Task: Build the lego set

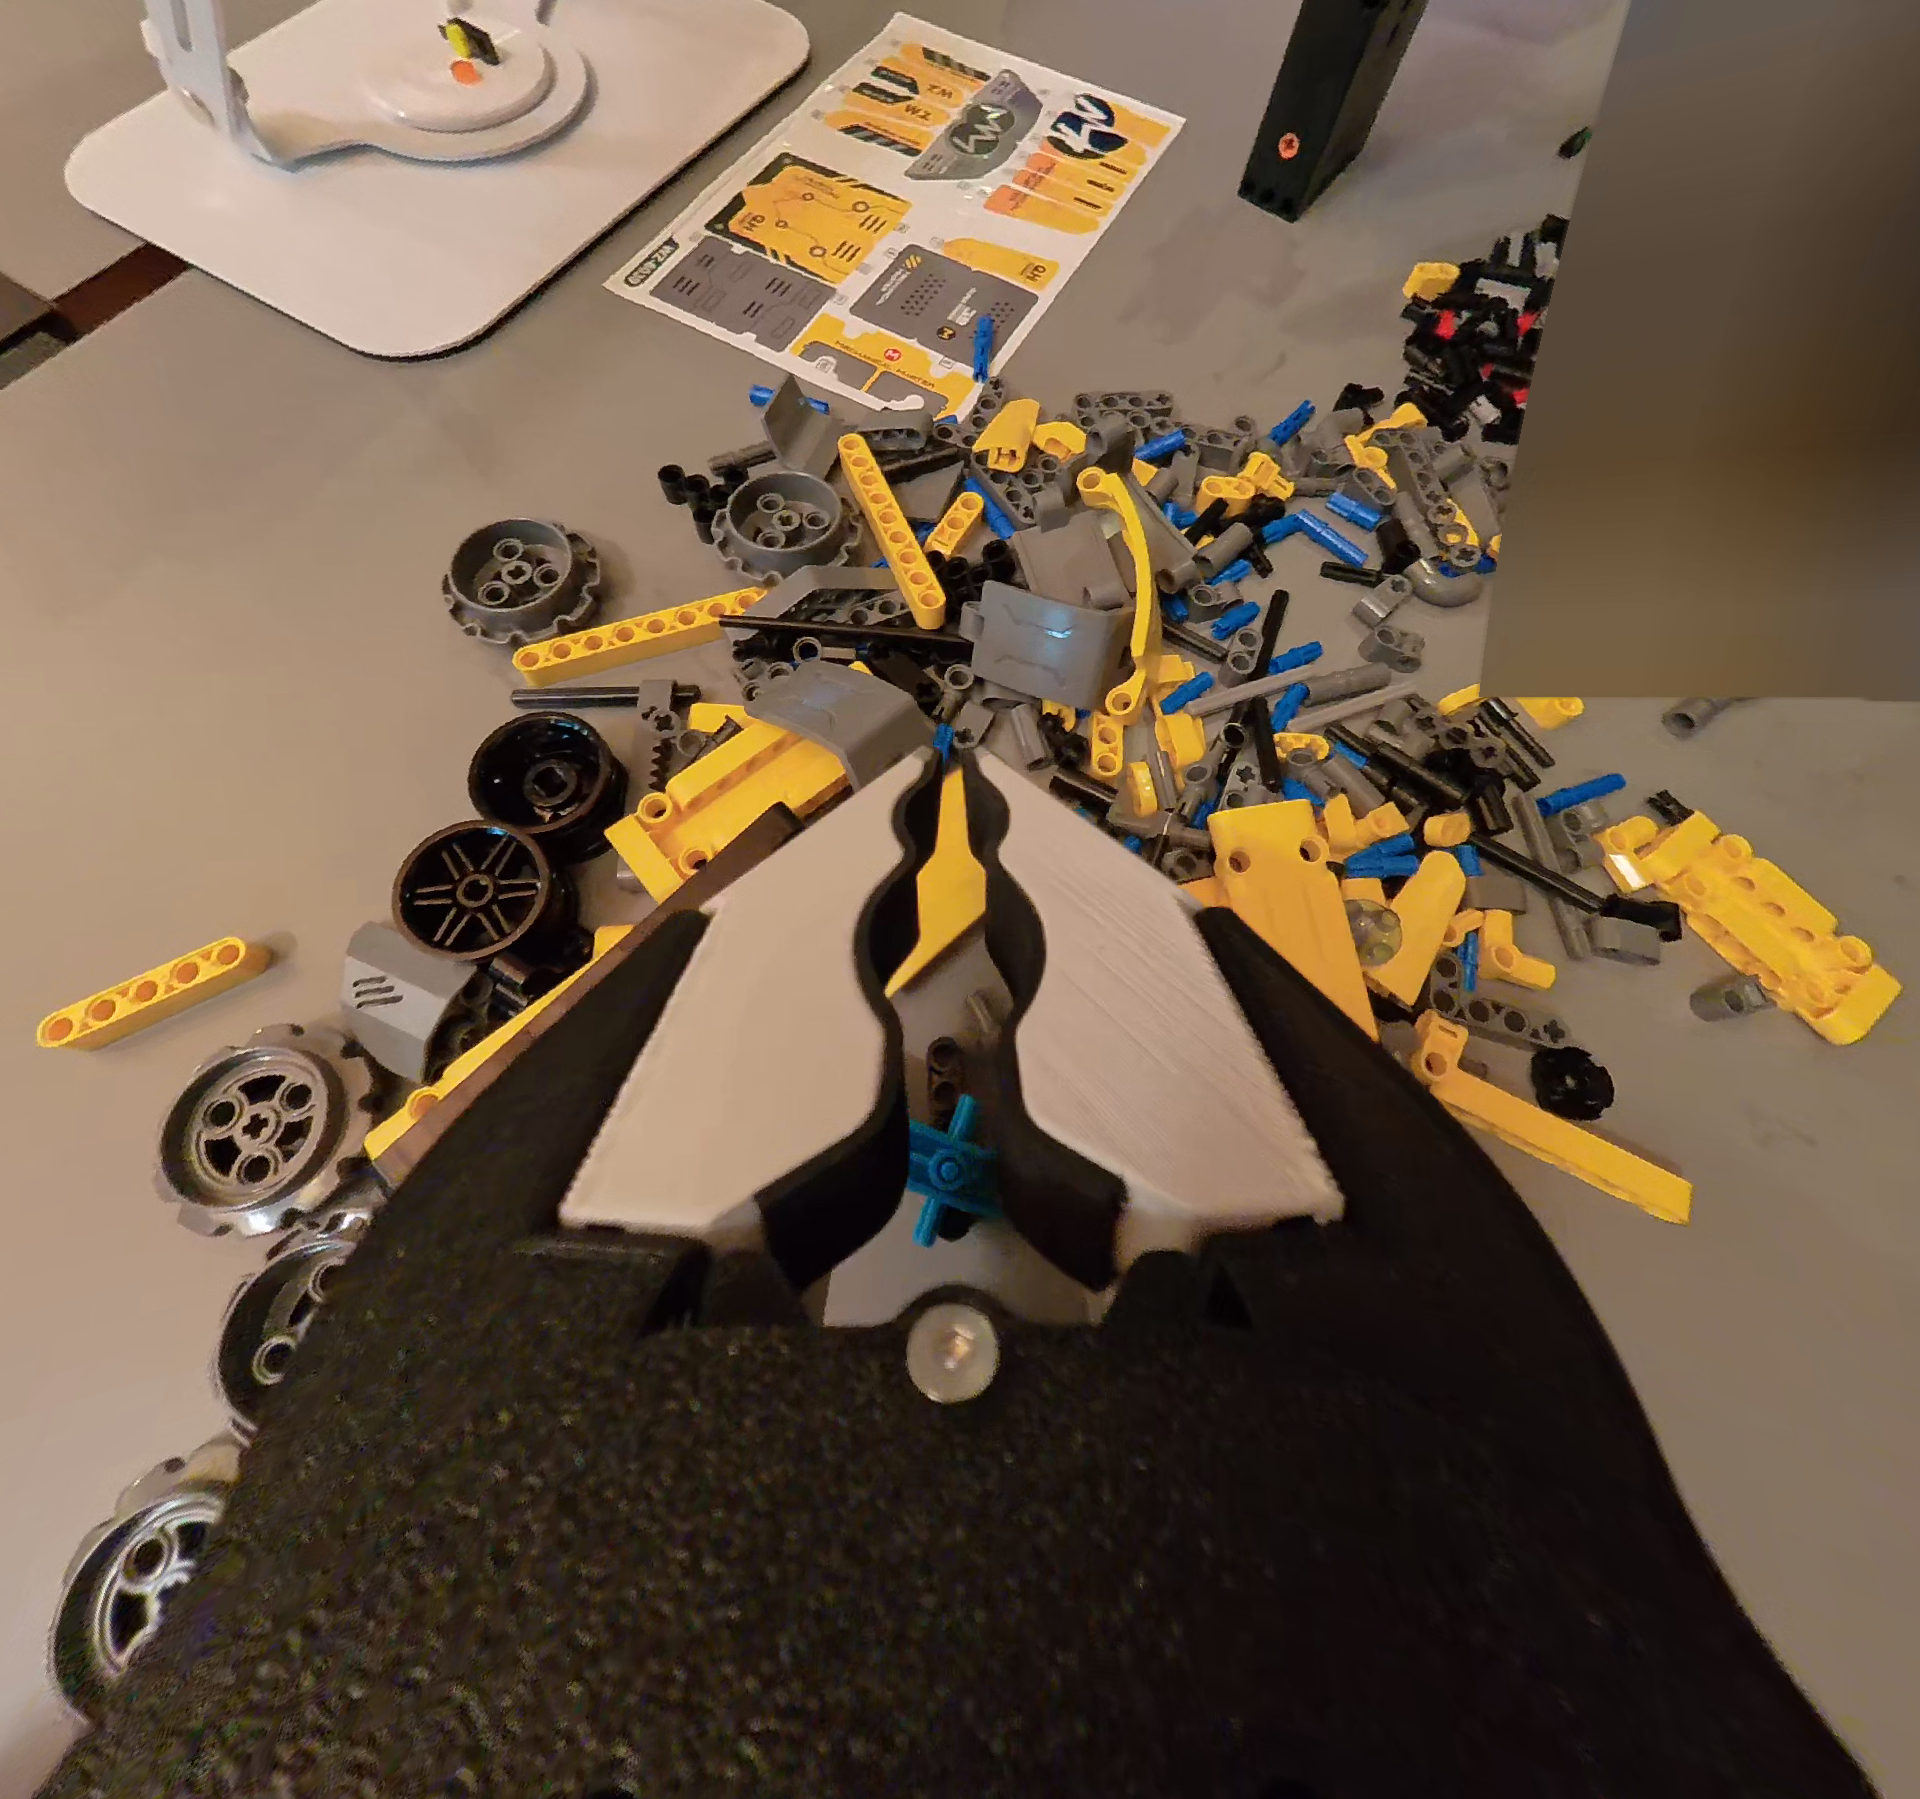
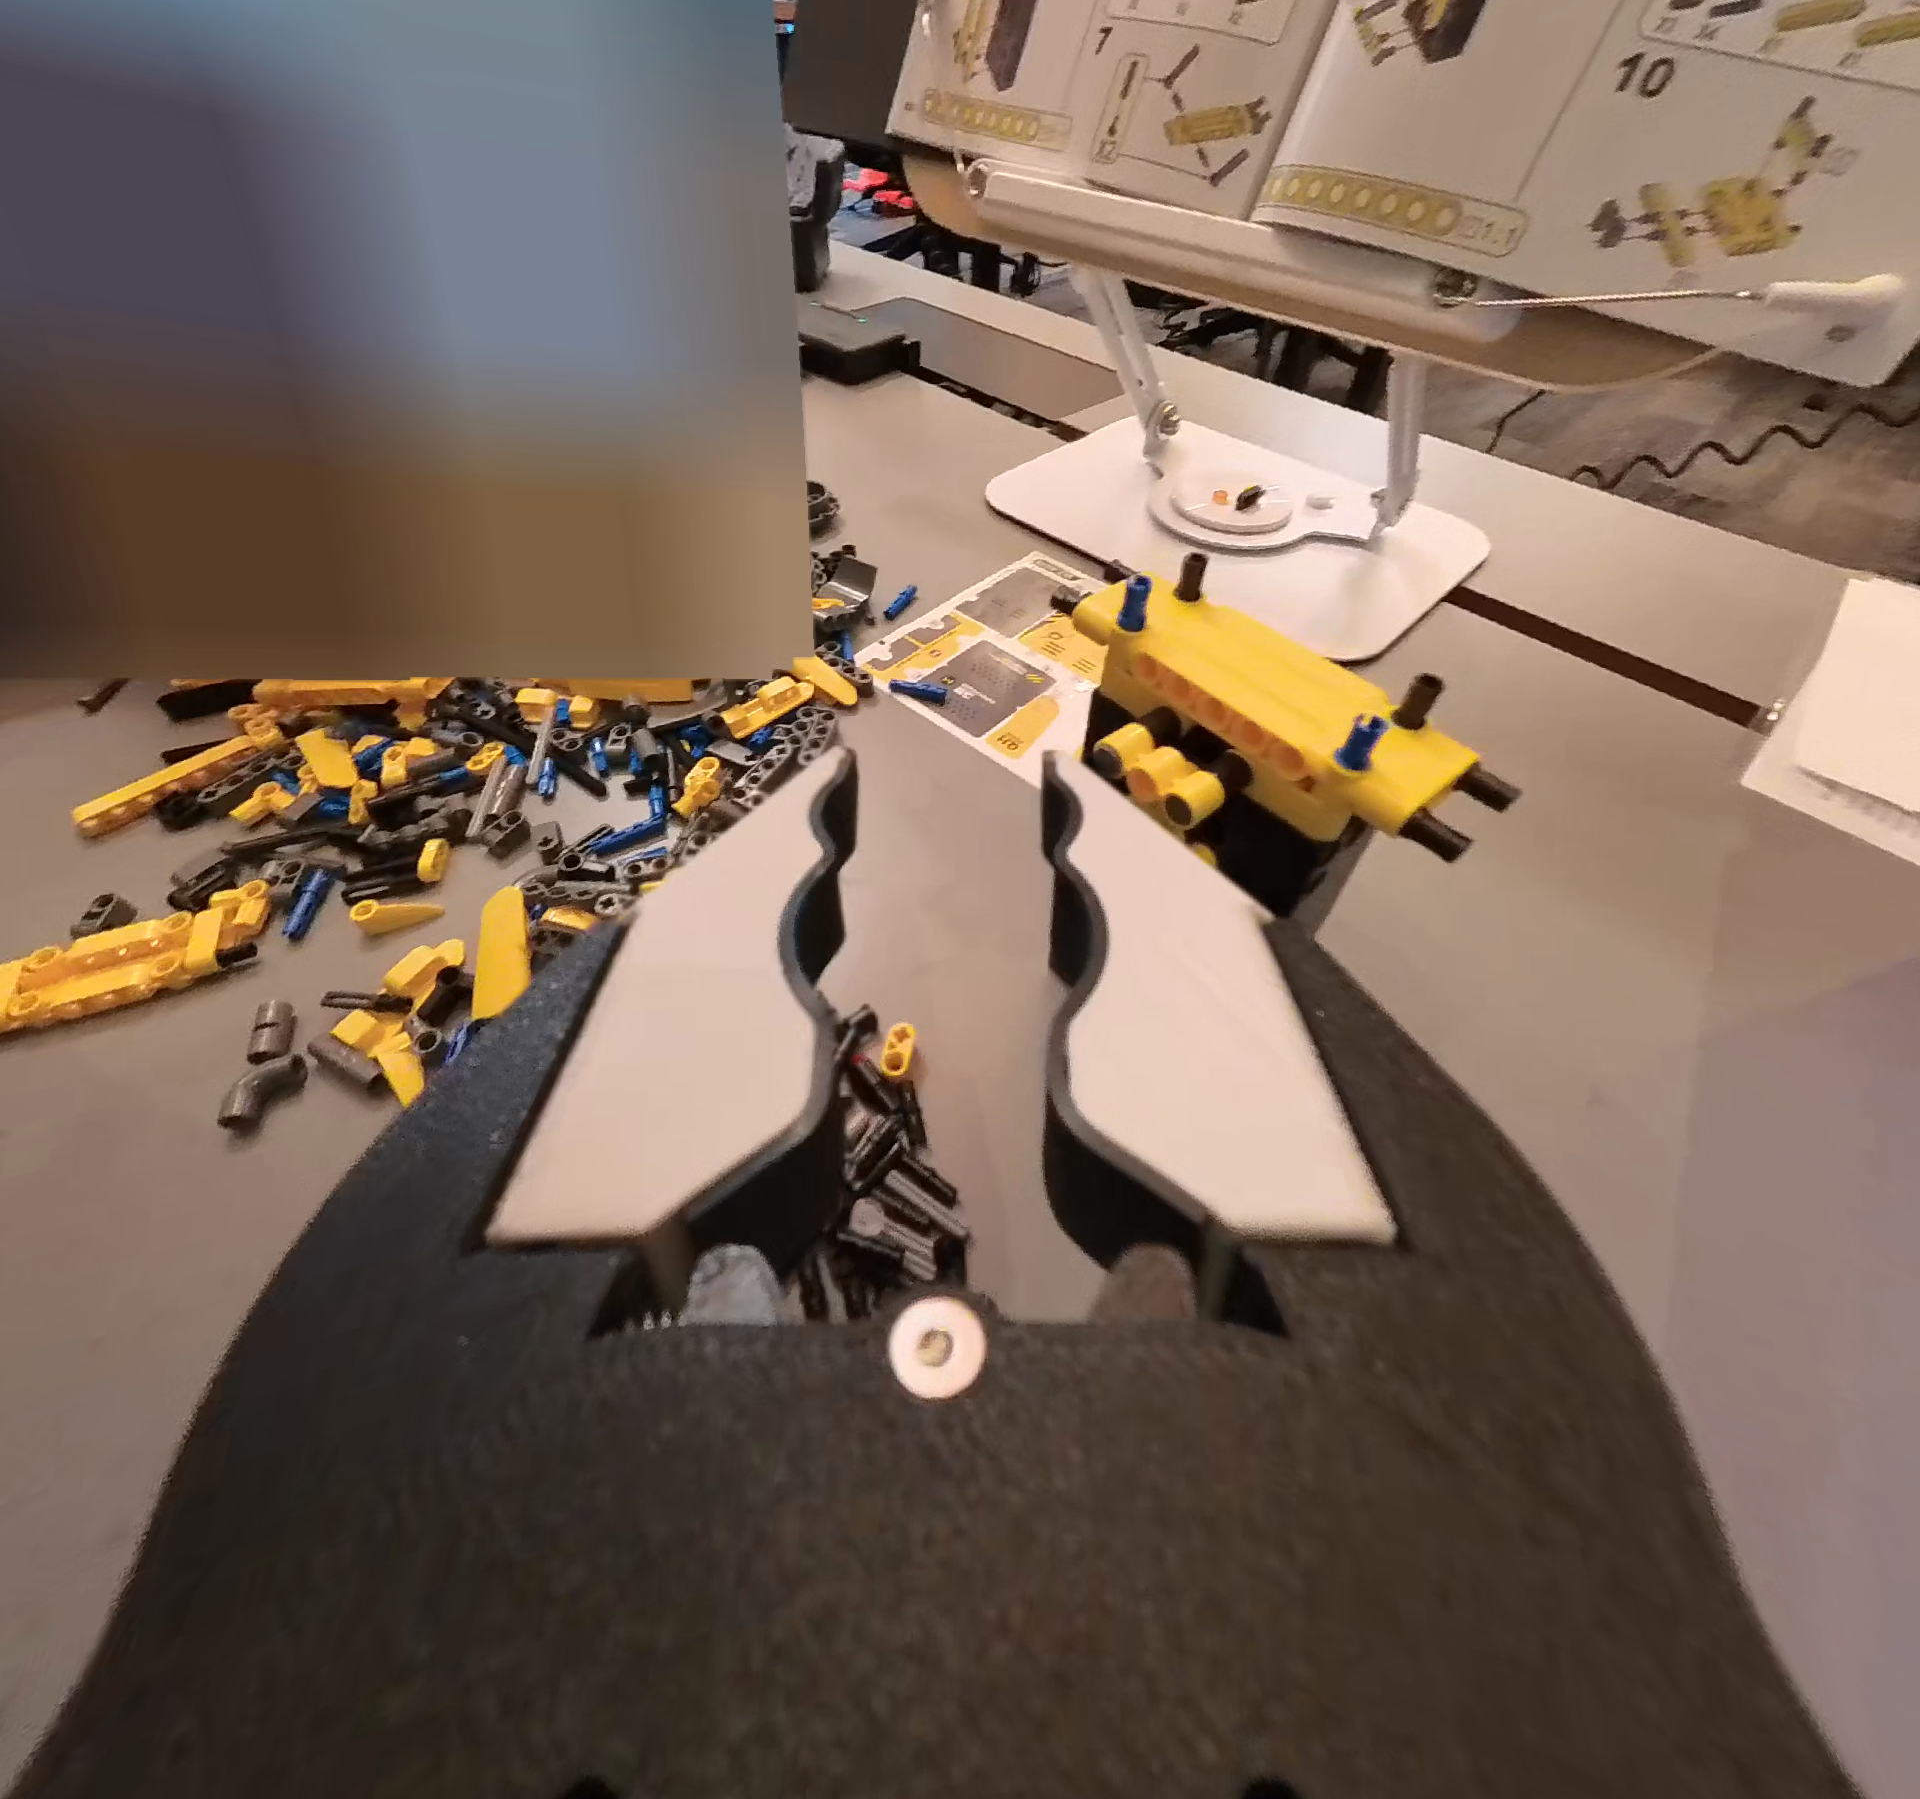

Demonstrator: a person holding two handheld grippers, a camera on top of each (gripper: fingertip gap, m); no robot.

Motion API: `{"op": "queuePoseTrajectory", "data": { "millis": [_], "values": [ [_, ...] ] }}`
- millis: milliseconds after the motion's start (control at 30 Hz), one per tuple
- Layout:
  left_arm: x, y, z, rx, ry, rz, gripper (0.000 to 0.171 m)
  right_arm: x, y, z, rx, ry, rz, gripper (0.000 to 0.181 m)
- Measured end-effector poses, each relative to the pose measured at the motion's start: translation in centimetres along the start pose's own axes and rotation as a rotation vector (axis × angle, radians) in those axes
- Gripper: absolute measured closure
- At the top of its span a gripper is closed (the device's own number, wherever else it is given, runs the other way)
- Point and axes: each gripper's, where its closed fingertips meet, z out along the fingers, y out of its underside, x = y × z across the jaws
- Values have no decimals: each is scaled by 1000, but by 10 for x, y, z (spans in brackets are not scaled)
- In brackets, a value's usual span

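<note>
Yellow panel [image 1: 940,876] between left gripper [image 1: 951,762] fingers; right gripper [image 2: 948,773] agape.

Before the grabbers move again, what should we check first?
1. Left gripper tips close together: ok, they sit low over the loose pieces.
2. Left gripper holding a piece: cannot tell; a blue pin sits right at its tips.
3. Right gripper open and empty: ok.
4. Yellow and black assembly standing on the table: ok, beside the right gripper's tips, not touching.
5. Instruction booklet open on its stand: ok.
</note>
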Motion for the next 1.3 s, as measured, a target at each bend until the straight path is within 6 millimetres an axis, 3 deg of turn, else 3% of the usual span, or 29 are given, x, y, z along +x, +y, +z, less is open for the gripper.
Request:
{"op": "queuePoseTrajectory", "data": {
  "millis": [333, 567, 767, 867, 933, 1033, 1300],
  "values": [
    [3, -1, 0, 10, 19, -2, 168, 10, -27, -18, 181, -10, 146, 154],
    [20, -16, -9, 100, 135, -18, 168, 4, -32, -19, 213, -61, 178, 154],
    [27, -17, -9, 109, 177, -13, 166, 0, -34, -19, 231, -96, 208, 154],
    [26, -18, -8, 110, 159, -9, 160, 0, -36, -21, 248, -114, 236, 154],
    [21, -20, -7, 119, 126, -31, 143, 0, -37, -22, 253, -118, 244, 154],
    [16, -23, -9, 139, 104, -48, 130, 0, -36, -21, 251, -122, 245, 154],
    [13, -21, -6, 130, 87, -41, 127, -3, -37, -21, 250, -130, 243, 154]
  ]
}}
